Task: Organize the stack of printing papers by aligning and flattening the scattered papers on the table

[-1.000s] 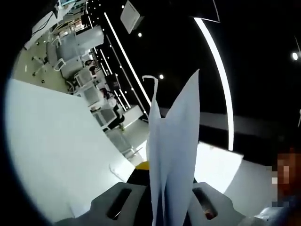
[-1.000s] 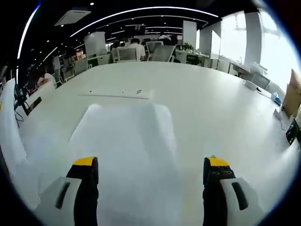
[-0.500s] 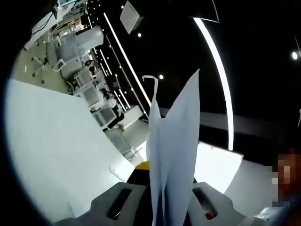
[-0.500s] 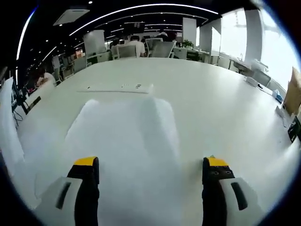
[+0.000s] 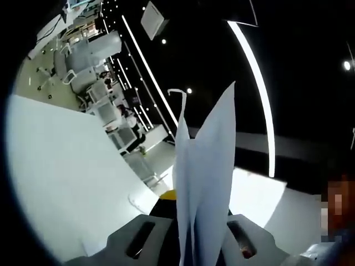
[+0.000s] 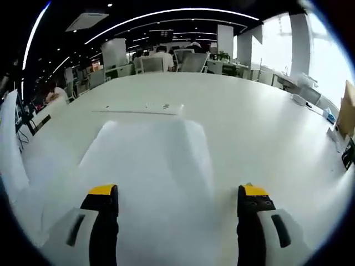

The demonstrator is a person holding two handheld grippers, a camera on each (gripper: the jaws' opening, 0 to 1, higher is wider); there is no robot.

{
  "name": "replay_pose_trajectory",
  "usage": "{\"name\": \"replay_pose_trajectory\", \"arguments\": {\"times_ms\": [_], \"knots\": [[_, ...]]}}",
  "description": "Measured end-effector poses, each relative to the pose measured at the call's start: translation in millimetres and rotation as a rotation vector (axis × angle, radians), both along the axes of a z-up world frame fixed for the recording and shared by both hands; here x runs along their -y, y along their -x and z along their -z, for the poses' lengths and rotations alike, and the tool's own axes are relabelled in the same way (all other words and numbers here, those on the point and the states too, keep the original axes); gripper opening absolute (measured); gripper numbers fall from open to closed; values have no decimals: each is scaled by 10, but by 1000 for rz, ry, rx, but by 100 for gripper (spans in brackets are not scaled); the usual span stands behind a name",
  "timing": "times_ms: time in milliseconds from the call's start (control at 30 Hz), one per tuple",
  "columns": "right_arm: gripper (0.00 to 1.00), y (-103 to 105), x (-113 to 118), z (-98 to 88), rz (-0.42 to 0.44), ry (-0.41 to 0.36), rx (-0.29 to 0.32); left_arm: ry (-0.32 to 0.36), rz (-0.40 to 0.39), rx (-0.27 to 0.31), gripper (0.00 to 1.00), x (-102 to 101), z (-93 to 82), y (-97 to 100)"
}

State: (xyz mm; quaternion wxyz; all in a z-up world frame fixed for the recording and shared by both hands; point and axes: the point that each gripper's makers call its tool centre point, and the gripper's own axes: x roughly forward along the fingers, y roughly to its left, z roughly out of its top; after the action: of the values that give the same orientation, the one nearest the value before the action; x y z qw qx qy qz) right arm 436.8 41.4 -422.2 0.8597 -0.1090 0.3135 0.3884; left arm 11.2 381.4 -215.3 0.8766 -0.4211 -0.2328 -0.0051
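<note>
Open-plan office with dark ceiling and strip lights; broad white table noted, desks and chairs at far end. Left gripper seen clamped on a few sheets of paper, held upright on edge between closed jaws, raised clear of the table. Right gripper seen over a flat stack of paper lying on the table, jaws spread wide apart, one either side of the stack. Contact with stack not determinable.
</note>
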Motion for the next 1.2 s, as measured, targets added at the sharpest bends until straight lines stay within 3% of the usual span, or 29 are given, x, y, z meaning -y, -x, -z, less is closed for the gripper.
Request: {"name": "replay_pose_trajectory", "arguments": {"times_ms": [100,400,567,1200], "knots": [[84,-20,-19,18,-12,50,41,-2,1,0,6,2,-5,-1],[84,15,-120,31,-26,24,41,-3,4,0,6,-5,1,13],[71,63,-194,-27,-80,-15,84,-4,3,-1,6,12,-1,18],[68,101,-197,-18,-74,-25,85,-6,8,-2,6,35,-8,2]]}}
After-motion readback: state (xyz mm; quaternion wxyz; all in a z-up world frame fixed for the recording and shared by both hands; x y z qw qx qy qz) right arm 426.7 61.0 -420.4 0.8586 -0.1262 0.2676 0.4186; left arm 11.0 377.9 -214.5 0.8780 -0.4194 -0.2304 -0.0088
